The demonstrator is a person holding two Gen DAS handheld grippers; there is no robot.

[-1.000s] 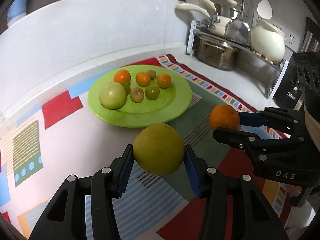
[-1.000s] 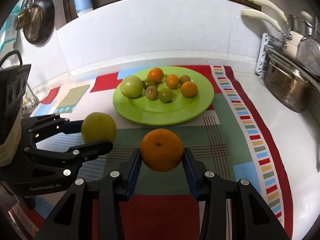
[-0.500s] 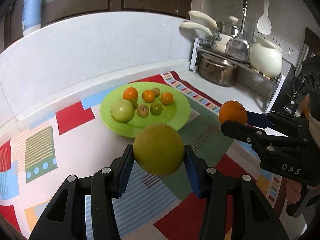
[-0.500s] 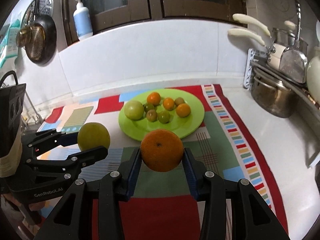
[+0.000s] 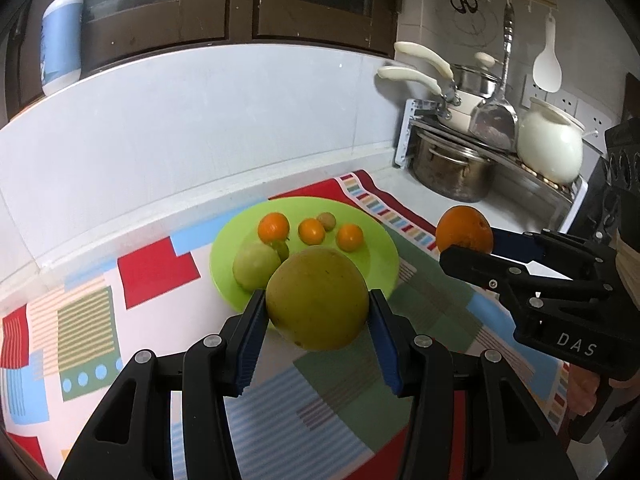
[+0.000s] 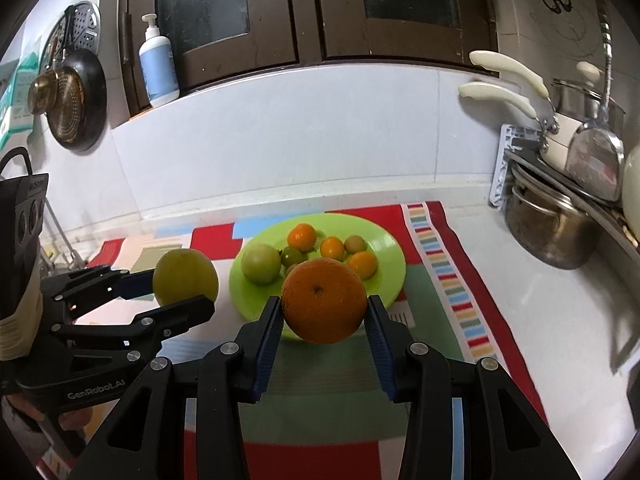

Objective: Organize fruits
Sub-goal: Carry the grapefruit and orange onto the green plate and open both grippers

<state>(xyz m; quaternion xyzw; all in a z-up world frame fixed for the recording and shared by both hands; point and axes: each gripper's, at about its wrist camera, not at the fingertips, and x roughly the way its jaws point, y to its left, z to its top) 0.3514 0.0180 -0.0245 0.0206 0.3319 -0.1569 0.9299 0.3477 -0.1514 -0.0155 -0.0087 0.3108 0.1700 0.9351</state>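
My left gripper (image 5: 317, 330) is shut on a large yellow-green fruit (image 5: 317, 299) and holds it in the air in front of the green plate (image 5: 380, 248). My right gripper (image 6: 323, 330) is shut on an orange (image 6: 323, 300), also held up before the plate (image 6: 390, 256). The plate holds a green tomato-like fruit (image 6: 261, 263), small oranges (image 6: 302, 237) and several small green-brown fruits. Each gripper shows in the other's view: the right one (image 5: 466, 242) with the orange (image 5: 463, 229), the left one (image 6: 182, 294) with the yellow-green fruit (image 6: 186, 276).
A colourful patterned mat (image 6: 452, 280) covers the counter under the plate. A steel pot (image 6: 548, 232), pans and a white kettle (image 5: 554, 146) stand on a rack at the right. A white tiled wall rises behind, with a lotion bottle (image 6: 158, 66) on the ledge.
Both grippers have risen and drawn back from the plate with their fruits still held. The plate now looks smaller and more of the wall and cabinets shows.
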